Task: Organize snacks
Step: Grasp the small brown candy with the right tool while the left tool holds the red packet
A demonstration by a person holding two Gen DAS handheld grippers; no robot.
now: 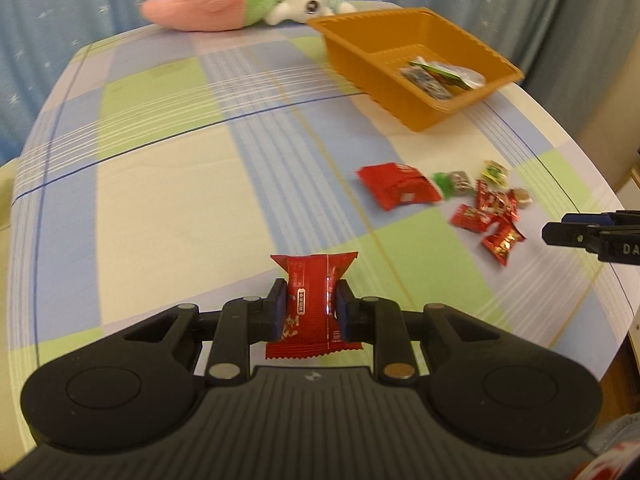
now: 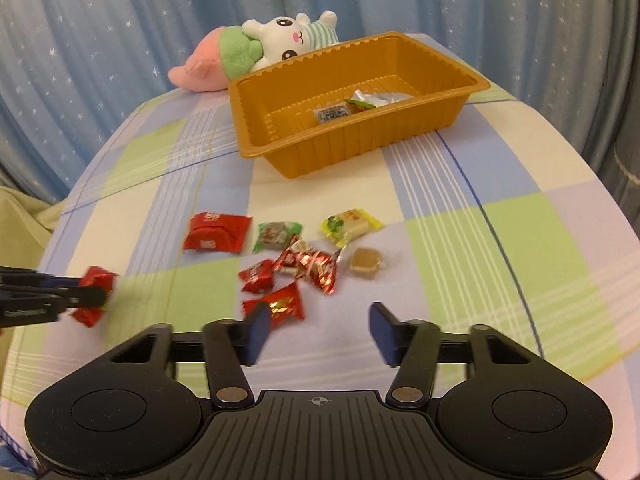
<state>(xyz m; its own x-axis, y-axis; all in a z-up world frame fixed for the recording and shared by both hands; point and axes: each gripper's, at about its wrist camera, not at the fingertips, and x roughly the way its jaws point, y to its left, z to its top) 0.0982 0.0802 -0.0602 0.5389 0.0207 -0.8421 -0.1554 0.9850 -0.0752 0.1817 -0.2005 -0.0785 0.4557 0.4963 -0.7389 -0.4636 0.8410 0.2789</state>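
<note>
My left gripper (image 1: 311, 304) is shut on a red snack packet (image 1: 314, 300), held upright above the checked cloth; the same packet (image 2: 94, 294) shows at the left edge of the right wrist view. My right gripper (image 2: 316, 330) stands open with nothing between its fingers, just short of a pile of loose snacks (image 2: 296, 268): red wrappers, a green one (image 2: 277, 235), a yellow one (image 2: 350, 225) and a brown sweet (image 2: 365, 263). A larger red pack (image 2: 216, 233) lies to the left of the pile. The orange tray (image 2: 400, 132) at the back holds a few wrapped snacks (image 2: 360, 105).
A pink, green and white plush toy (image 2: 256, 54) lies behind the tray at the table's far edge. Blue starred curtains (image 2: 100, 40) hang behind. The checked tablecloth (image 1: 180, 200) drops off at rounded edges left and right.
</note>
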